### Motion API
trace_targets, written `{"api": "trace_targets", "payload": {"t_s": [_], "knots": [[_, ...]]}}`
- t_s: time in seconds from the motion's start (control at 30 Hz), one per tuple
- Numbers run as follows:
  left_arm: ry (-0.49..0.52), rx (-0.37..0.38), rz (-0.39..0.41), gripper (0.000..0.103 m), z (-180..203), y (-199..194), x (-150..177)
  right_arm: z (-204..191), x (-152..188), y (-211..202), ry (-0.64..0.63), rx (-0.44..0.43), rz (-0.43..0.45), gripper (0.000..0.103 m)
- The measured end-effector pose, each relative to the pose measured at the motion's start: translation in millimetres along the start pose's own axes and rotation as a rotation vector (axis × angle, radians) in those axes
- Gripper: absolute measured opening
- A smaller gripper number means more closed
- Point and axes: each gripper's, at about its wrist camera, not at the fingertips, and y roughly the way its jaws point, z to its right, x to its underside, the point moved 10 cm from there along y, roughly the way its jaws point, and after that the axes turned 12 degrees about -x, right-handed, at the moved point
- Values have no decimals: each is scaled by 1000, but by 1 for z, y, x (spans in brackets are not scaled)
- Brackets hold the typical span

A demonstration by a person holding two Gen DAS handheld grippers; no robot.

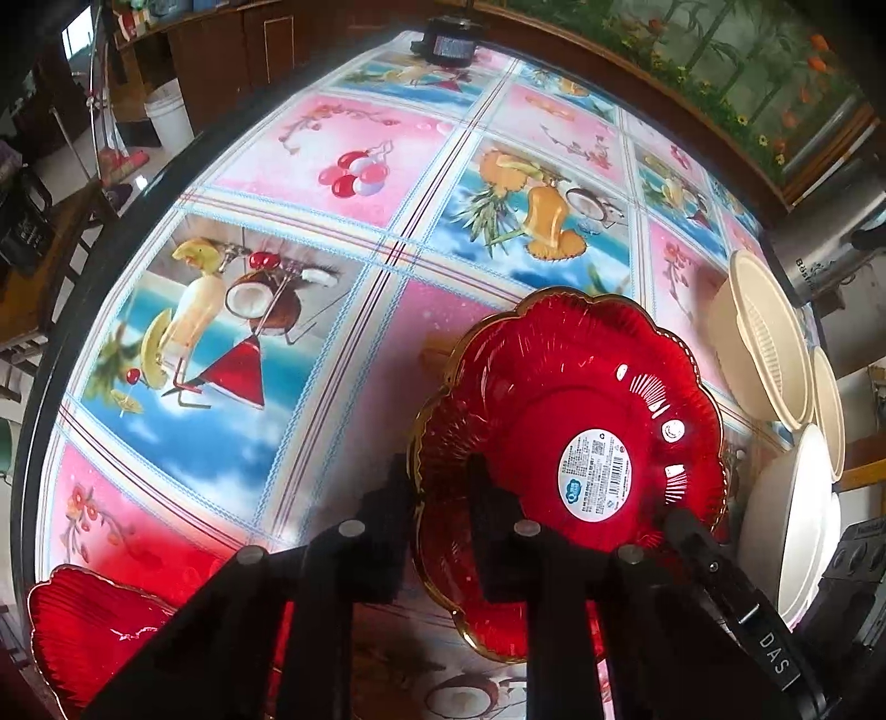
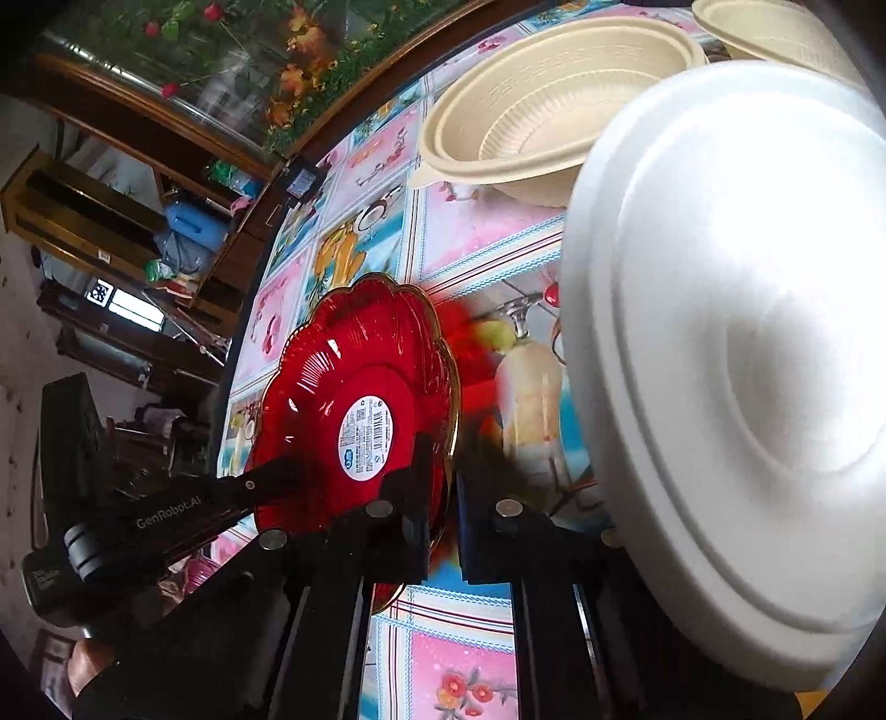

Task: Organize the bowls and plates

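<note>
A red scalloped glass plate (image 1: 576, 421) with a gold rim and a white label is held tilted above the table. My left gripper (image 1: 437, 515) is shut on its near rim. My right gripper (image 2: 443, 498) is shut on the same plate's (image 2: 354, 387) rim from the other side; its finger (image 1: 714, 559) shows in the left wrist view. A white foam plate (image 2: 736, 343) stands on edge right beside the right gripper. Cream bowls (image 2: 554, 111) lie beyond it. A second red plate (image 1: 94, 626) lies at the table's near left edge.
The round table (image 1: 332, 266) has a fruit-print cloth and a dark rim. A metal flask (image 1: 830, 232) stands by the cream bowls (image 1: 764, 343). A black device (image 1: 448, 44) sits at the far edge. Chairs and furniture surround the table.
</note>
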Motion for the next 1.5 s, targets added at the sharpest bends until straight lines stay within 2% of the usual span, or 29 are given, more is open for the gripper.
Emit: {"api": "trace_targets", "payload": {"t_s": [0.27, 0.6, 0.8, 1.0, 1.2, 1.4, 1.5], "knots": [[17, -5, 31, 17, 0, -14, -1, -8, -1, -6, -17, -5, 16, 7], [31, 24, 135, 17, -16, -76, 19, -51, 18, -50, -82, -62, 71, 7], [27, 42, 206, 17, -48, -119, 44, -100, 44, -80, -171, -102, 94, 7], [-8, 7, 264, 17, -99, -148, 68, -146, 87, -80, -258, -139, 64, 7], [-42, -26, 253, 18, -144, -142, 97, -168, 130, -62, -314, -143, -7, 7], [-78, -43, 177, 18, -169, -103, 118, -153, 168, -25, -333, -77, -114, 7], [-86, -42, 144, 18, -177, -88, 128, -143, 175, -11, -332, -49, -152, 7]]}}
